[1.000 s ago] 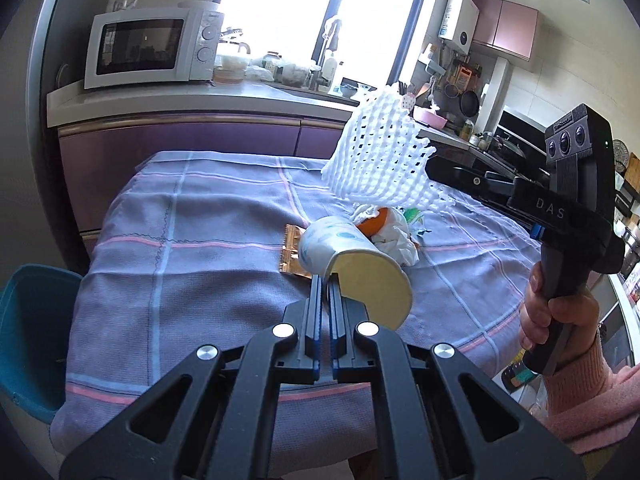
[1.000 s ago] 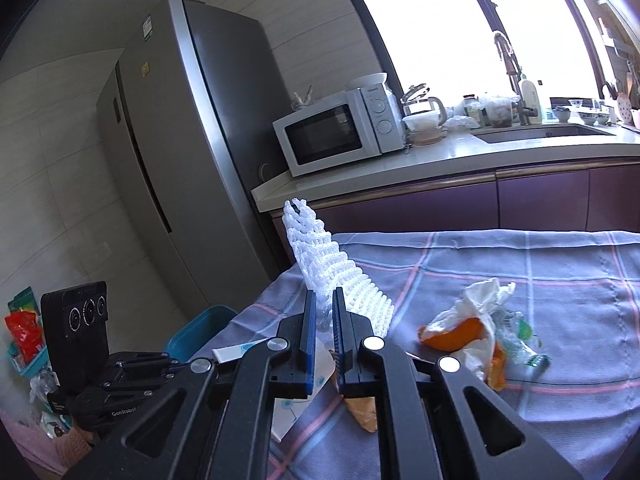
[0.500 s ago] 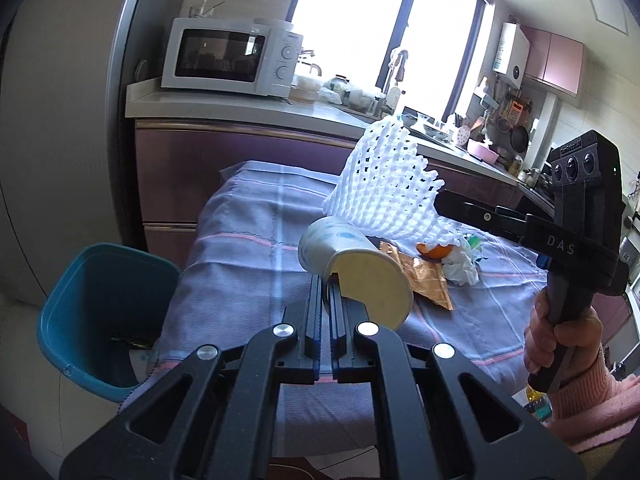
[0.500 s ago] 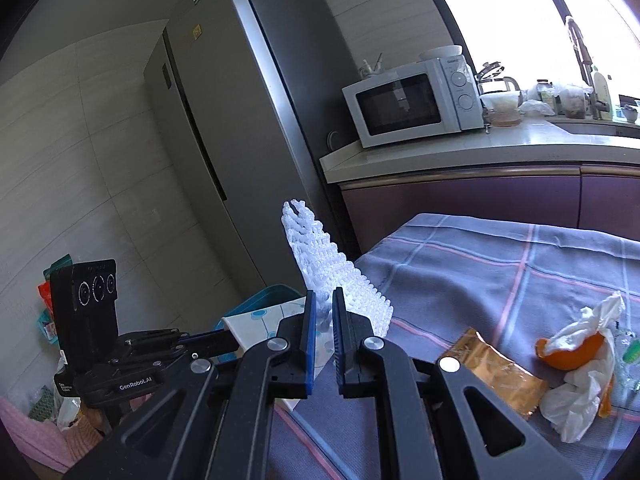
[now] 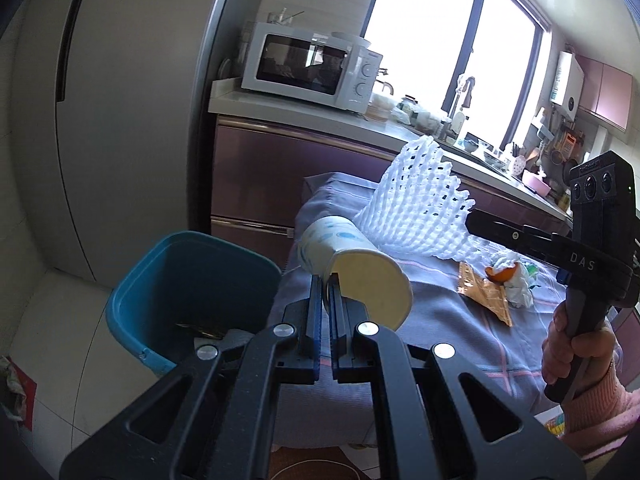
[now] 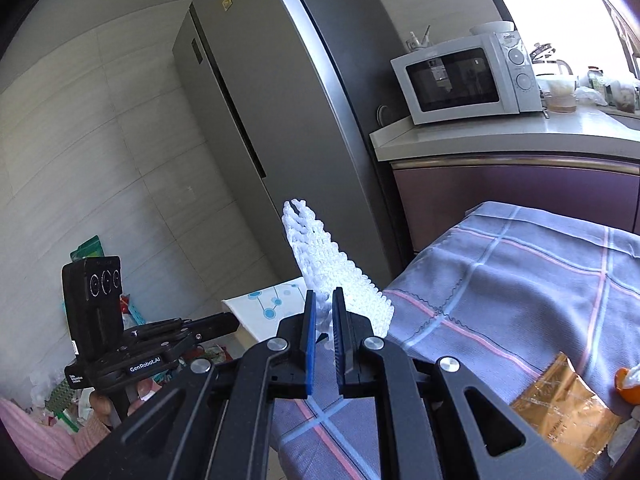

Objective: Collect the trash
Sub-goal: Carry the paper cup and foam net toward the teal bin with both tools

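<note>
The left gripper [image 5: 325,280] pinches the rim of a paper cup [image 5: 352,258], which lies on its side ahead of the fingertips with its open mouth turned back toward the camera. The right gripper [image 6: 324,300] is pressed together on the lower edge of a white foam net [image 6: 332,276], which stands up from the jaws like a fin. In the left wrist view the net [image 5: 420,208] hangs just beyond and to the right of the cup, nearly touching it.

A teal bin [image 5: 188,296] sits on the floor below and to the left of the left gripper, beside the desk [image 5: 448,344] with its checked cloth. The cup is near the desk's edge but does not look fully over the bin's opening yet. Past the right gripper, on the cloth, lie a gold wrapper [image 6: 560,412] and an orange peel with tissue [image 5: 508,280], still to be gathered.

The main risk is letting go too early: a cup dropped from here could catch the bin's near rim or land on the floor between bin and desk. The net is light and springy, so it may drift sideways or cling to the pads instead of falling. With both grippers converging on one opening, they could also knock together, or the net could snag the cup and drag it off line.
</note>
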`<act>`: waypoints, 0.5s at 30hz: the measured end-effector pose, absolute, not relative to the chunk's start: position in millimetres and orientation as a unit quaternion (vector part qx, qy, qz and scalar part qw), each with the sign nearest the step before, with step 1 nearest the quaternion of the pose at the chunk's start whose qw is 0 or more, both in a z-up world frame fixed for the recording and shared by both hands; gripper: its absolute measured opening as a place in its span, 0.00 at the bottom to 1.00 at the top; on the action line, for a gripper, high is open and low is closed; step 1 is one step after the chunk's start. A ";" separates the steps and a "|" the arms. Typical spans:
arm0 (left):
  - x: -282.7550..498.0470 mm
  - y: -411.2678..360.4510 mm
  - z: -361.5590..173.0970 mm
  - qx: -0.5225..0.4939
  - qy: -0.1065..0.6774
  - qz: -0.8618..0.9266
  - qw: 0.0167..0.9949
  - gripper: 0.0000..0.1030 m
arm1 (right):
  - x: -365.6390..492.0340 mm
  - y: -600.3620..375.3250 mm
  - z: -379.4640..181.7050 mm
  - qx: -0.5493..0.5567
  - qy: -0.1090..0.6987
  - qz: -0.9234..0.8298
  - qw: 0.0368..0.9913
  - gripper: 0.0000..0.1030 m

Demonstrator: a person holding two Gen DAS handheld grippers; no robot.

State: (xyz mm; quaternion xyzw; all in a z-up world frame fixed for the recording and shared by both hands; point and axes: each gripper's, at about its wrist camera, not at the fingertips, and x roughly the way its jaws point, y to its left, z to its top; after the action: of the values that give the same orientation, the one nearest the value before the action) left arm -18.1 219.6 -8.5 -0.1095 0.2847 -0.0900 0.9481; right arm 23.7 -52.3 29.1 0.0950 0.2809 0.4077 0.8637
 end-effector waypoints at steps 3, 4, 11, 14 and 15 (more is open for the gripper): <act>-19.9 238.2 -10.9 -0.116 0.286 -0.066 0.949 0.04 | 29.1 -38.5 27.1 0.097 0.289 0.420 0.855 0.07; -19.7 243.3 -12.2 -0.118 0.287 -0.061 0.949 0.04 | 31.2 -34.4 26.6 0.098 0.292 0.425 0.851 0.07; -21.0 272.3 -22.7 -0.134 0.297 -0.025 0.945 0.04 | 42.8 -6.2 20.7 0.096 0.309 0.445 0.835 0.07; -20.8 280.1 -25.7 -0.136 0.299 -0.016 0.944 0.04 | 45.2 3.4 19.9 0.093 0.312 0.451 0.831 0.07; -20.6 281.6 -26.2 -0.136 0.300 -0.012 0.944 0.04 | 46.2 5.8 19.9 0.092 0.313 0.453 0.830 0.07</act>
State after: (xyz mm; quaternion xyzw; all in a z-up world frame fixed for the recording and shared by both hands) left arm -20.6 281.6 -26.2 -0.1361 0.2996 -0.0118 0.9442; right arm 46.2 5.8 19.9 0.0917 0.3129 0.4531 0.8297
